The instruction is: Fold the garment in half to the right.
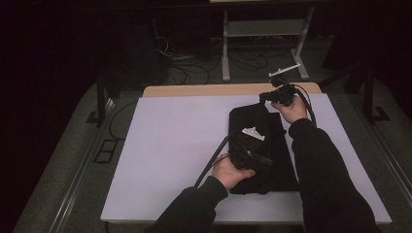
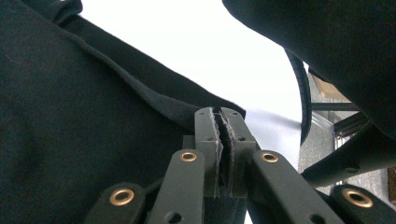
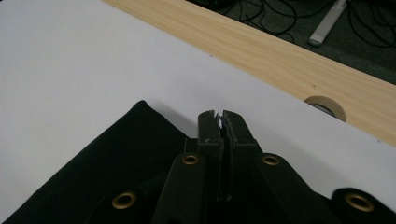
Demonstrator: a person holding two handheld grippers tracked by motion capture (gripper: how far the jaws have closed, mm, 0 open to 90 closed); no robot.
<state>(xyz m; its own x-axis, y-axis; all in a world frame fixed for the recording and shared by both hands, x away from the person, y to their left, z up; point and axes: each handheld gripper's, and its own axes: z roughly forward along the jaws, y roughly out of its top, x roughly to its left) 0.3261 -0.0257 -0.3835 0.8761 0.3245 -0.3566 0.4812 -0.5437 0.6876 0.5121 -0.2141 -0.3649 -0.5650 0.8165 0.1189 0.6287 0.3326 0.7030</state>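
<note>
A black cloth [image 1: 252, 121] lies folded on the right half of the white table top [image 1: 170, 145]. My left gripper [image 1: 265, 160] rests on the cloth's near middle, held from below by a hand. In the left gripper view the cloth [image 2: 70, 116] covers the left side, and its hem runs into the shut left gripper [image 2: 220, 112]. My right gripper [image 1: 266, 97] sits at the cloth's far edge. In the right gripper view the right gripper [image 3: 218, 114] is shut where the edge of the cloth [image 3: 116, 163] meets it, just past a cloth corner.
A bare wooden strip [image 3: 280, 51] with a round cable hole [image 3: 327, 105] runs along the table's far edge. Beyond it are floor cables and a white stand [image 1: 262, 29]. A dark sleeve [image 2: 327, 42] hangs over the left gripper.
</note>
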